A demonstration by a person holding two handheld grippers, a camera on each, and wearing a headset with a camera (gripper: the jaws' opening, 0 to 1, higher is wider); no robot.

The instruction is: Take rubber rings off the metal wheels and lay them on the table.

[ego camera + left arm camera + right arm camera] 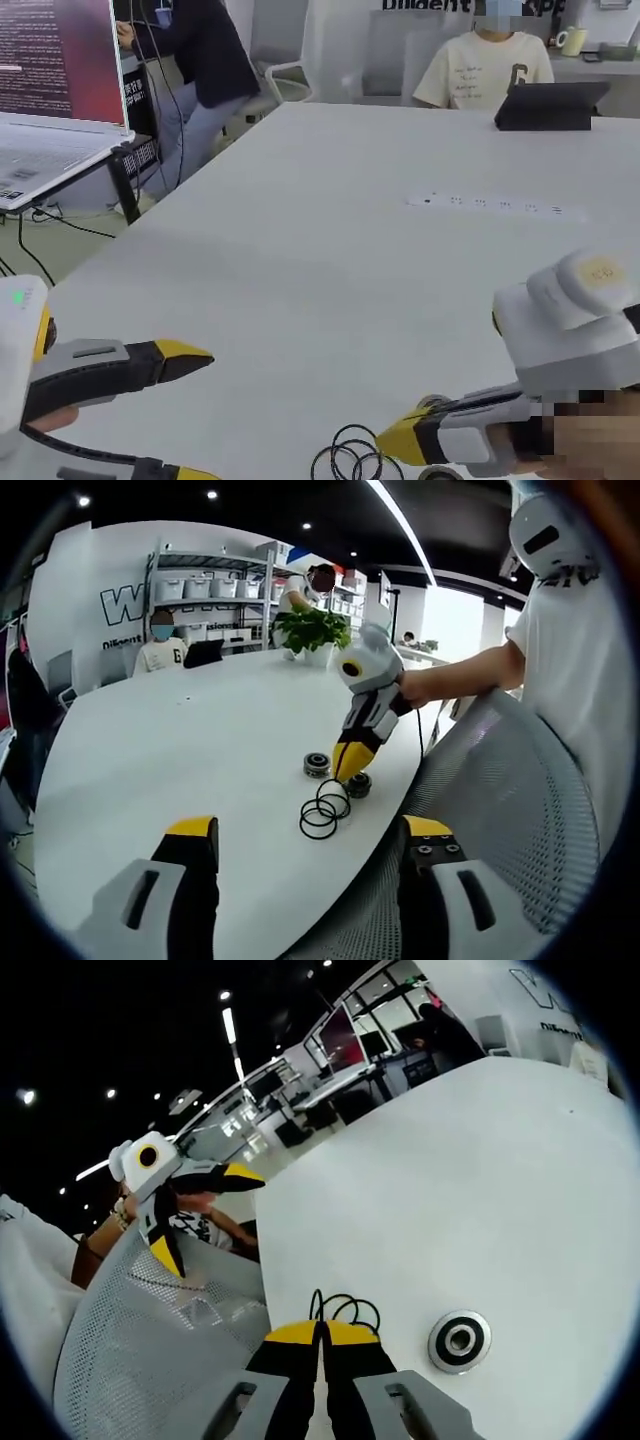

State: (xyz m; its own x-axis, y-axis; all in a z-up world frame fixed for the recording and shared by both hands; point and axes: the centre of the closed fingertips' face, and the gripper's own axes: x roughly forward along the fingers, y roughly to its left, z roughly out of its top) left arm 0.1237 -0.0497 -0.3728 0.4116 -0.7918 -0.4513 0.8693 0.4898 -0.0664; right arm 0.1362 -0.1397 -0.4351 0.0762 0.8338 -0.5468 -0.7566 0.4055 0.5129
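Several thin black rubber rings (350,457) (321,815) (347,1310) lie overlapping near the table's front edge. My right gripper (385,442) (345,770) (320,1328) has its yellow jaws shut at this pile, and one ring strand runs into the tips. A metal wheel (460,1340) (317,764) lies flat just right of it. A second wheel (357,784) (440,472) sits beside the gripper. My left gripper (200,415) (310,830) (215,1220) hovers to the left, jaws wide open and holding nothing.
The white table (330,230) stretches away with a power strip (495,207) and a black tablet case (550,105) far off. A person (480,65) sits at the far end. A laptop (40,100) stands at left. A mesh chair (500,810) is by the near edge.
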